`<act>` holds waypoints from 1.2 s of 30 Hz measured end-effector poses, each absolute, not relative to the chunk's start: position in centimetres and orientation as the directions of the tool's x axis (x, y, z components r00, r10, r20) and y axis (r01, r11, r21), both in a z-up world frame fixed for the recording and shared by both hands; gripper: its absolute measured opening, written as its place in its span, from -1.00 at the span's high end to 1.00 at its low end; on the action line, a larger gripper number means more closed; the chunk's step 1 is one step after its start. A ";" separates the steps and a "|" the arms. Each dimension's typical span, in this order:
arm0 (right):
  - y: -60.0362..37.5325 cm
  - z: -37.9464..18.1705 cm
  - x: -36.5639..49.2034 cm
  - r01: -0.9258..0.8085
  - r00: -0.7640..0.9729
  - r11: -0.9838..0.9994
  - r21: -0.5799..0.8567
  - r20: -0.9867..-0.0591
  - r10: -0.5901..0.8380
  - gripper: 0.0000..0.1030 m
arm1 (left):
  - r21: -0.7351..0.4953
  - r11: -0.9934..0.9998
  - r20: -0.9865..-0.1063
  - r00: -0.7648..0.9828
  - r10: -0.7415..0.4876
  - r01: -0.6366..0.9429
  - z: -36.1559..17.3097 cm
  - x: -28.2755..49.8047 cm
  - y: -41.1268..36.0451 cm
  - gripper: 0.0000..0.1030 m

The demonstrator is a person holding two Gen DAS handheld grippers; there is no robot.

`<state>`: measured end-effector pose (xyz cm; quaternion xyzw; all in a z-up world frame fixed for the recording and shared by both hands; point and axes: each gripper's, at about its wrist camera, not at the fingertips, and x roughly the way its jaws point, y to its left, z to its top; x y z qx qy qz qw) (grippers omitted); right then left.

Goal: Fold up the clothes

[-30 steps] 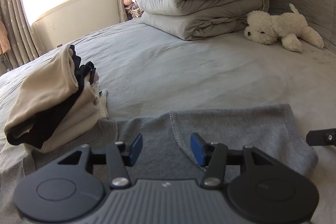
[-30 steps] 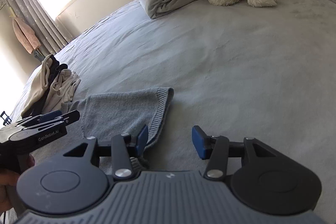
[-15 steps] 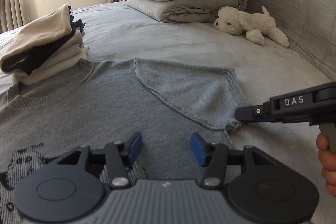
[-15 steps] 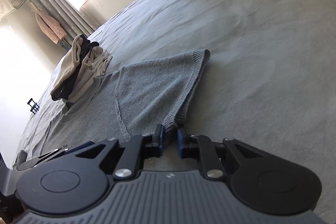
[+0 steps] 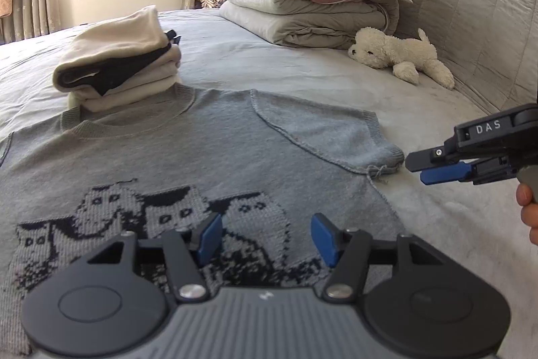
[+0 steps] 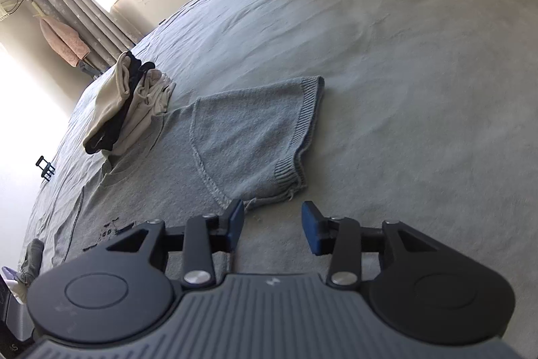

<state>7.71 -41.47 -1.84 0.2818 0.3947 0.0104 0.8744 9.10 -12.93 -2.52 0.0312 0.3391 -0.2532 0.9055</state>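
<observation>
A grey bed (image 5: pixel 302 83) carries a grey knitted sweater (image 5: pixel 201 150) lying flat, its collar touching a stack of folded clothes (image 5: pixel 121 56). The left claw (image 5: pixel 265 239) hovers wide open over the pattern; the right claw (image 6: pixel 272 226) gapes empty just beside the sleeve (image 6: pixel 255 137).

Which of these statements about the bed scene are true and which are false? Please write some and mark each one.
1. The grey sweater lies spread flat on the bed. True.
2. The right gripper is clamped on the sleeve. False: its jaws are open, just short of the sleeve.
3. The stack of folded clothes rests on the sweater's collar. True.
4. The left gripper holds the hem. False: its jaws are open and hold nothing.
5. The plush dog sits on top of the folded duvet. False: it lies on the bed beside it.
</observation>
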 end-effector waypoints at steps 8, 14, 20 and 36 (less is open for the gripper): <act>-37.0 -2.9 6.0 0.146 0.587 0.853 0.501 -0.738 0.333 0.24 | -0.166 0.908 -0.637 0.661 -0.397 0.385 -3.0 6.7 -6.5 -0.17; -36.5 -3.5 2.8 0.181 0.507 0.830 0.527 -0.773 0.381 0.52 | -0.156 0.921 -0.667 0.650 -0.365 0.357 -3.1 3.9 -2.6 -0.17; -36.0 -3.8 -1.0 0.222 0.439 0.793 0.567 -0.785 0.438 0.56 | -0.139 0.934 -0.705 0.629 -0.327 0.329 -3.0 1.2 1.4 -0.17; -32.3 -3.5 -7.9 0.200 0.345 0.816 0.542 -0.819 0.459 0.56 | -0.229 0.972 -0.828 0.517 -0.218 0.043 0.0 -4.1 16.6 -0.17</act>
